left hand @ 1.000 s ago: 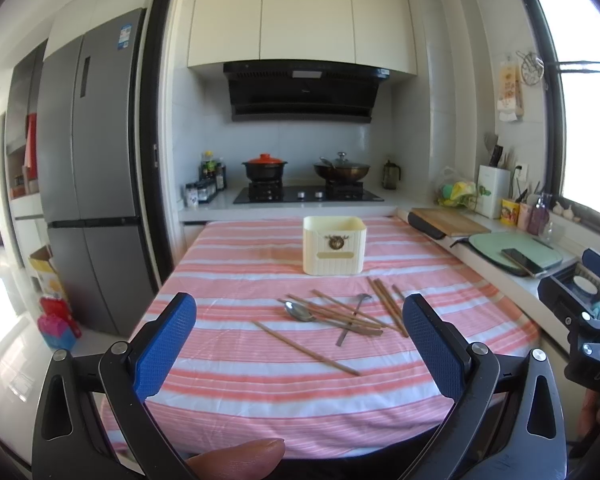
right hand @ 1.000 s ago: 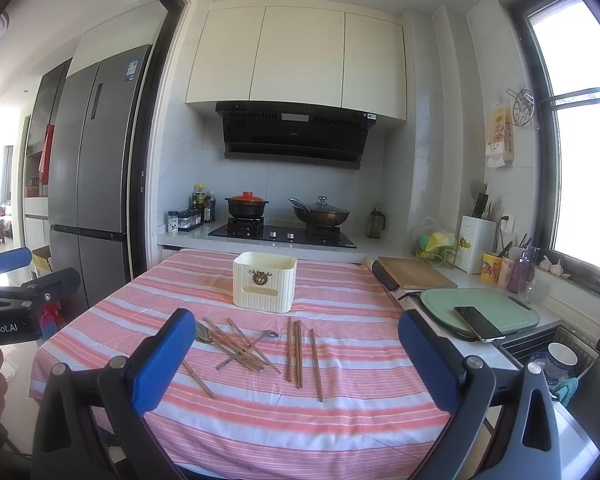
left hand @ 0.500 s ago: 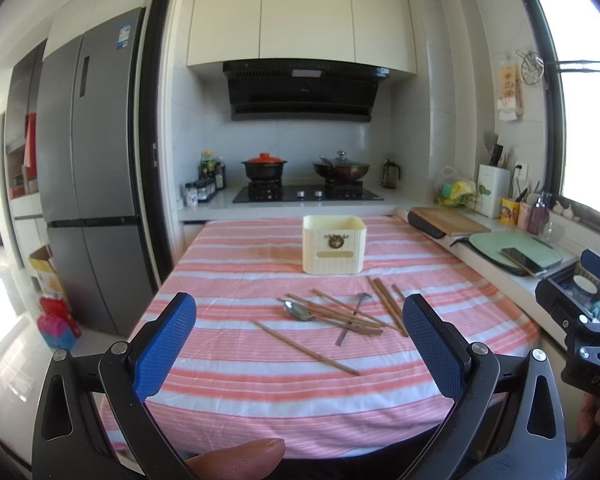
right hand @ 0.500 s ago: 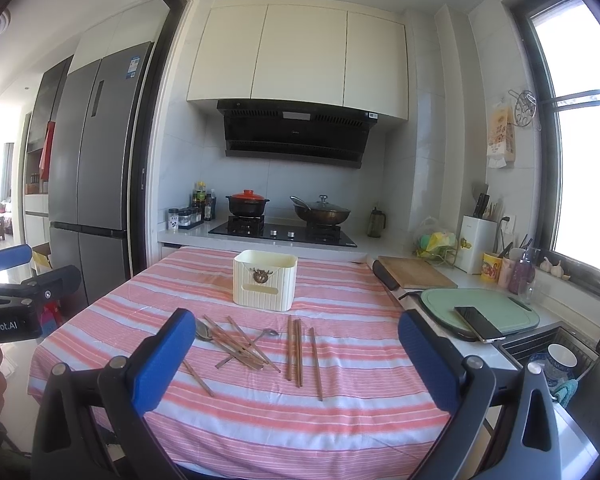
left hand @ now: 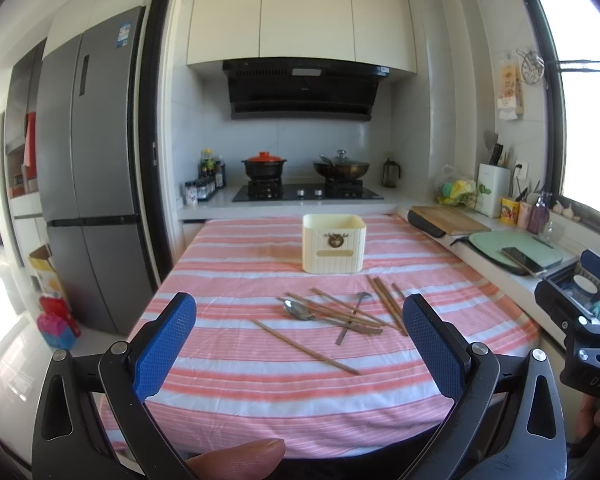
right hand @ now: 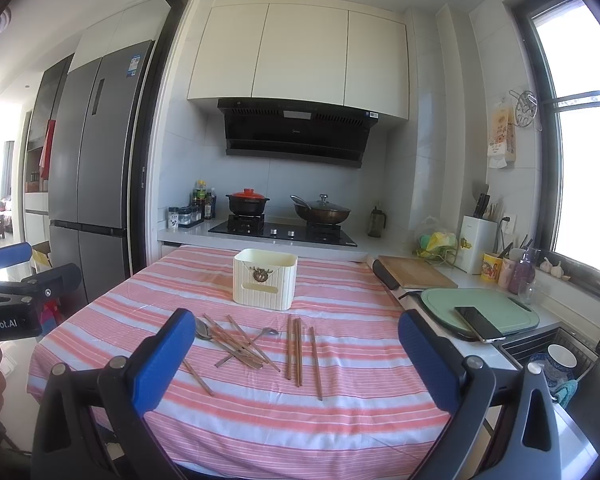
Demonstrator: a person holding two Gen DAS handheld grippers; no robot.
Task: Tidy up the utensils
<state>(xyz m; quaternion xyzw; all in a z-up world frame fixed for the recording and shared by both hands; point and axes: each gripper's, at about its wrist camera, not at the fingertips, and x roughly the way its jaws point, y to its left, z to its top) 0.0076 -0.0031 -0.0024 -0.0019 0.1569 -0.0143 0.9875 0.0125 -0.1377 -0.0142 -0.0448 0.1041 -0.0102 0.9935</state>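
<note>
I hold my left tongs [left hand: 296, 344] and my right tongs [right hand: 294, 354] spread wide and empty, low in each frame, short of the near edge of the table [left hand: 260, 408] with its pink striped cloth.

The utensils lie loose at mid-frame: two metal spoons, one [left hand: 300, 311] with its bowl to the left, the other [left hand: 351, 316] thinner and crossing the heap. The wooden chopsticks [left hand: 332, 312] are harder to count. In the right wrist view I make out three [right hand: 300, 350] lying nearly parallel right of the heap, one apart at lower left, and about four tangled with the spoons. One cream holder box [left hand: 334, 243] stands upright behind them, well apart.

Only the right wrist view shows my left tongs from outside, at the left edge, and a mug [right hand: 562, 360] at lower right. Only the left wrist view shows my fingertip [left hand: 240, 458] at the bottom.
</note>
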